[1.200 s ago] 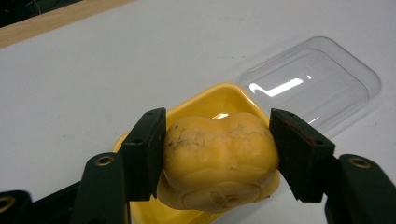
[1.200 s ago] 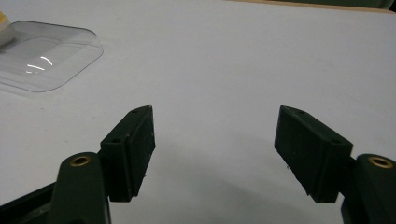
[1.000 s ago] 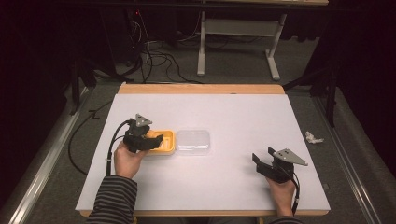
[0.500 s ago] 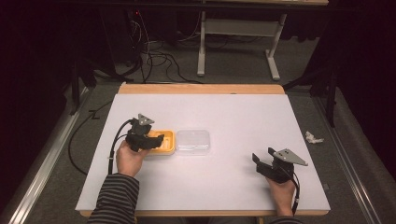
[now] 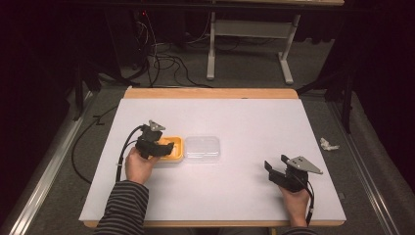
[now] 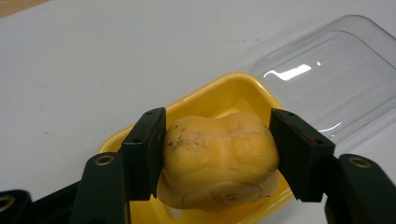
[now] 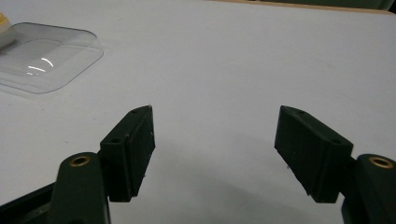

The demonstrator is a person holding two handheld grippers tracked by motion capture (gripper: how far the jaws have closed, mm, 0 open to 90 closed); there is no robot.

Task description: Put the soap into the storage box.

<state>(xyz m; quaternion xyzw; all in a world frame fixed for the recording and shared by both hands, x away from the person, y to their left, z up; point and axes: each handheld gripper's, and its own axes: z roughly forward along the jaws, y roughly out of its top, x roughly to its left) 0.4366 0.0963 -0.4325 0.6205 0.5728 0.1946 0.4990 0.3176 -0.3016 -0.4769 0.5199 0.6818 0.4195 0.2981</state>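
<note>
Over the last second my left gripper (image 6: 215,154) is hardly moving: it is staying at the yellow tray (image 6: 219,95), its fingers (image 6: 148,149) pinching the yellow dumpling-shaped lump (image 6: 217,161) just above the tray's hollow. Whether I am lifting or placing it, I cannot tell. The clear lid (image 5: 202,148) is lying just beside the tray. My right gripper (image 7: 219,154) is resting well away from the tray, fingers spread on nothing.

We see a lumpy yellow potato (image 6: 217,161), lightly speckled with dark marks, gripped on both sides by the left claw (image 6: 217,158) just above a shallow yellow tray (image 6: 224,95) lying left of centre on the white tabletop (image 5: 244,117).
</note>
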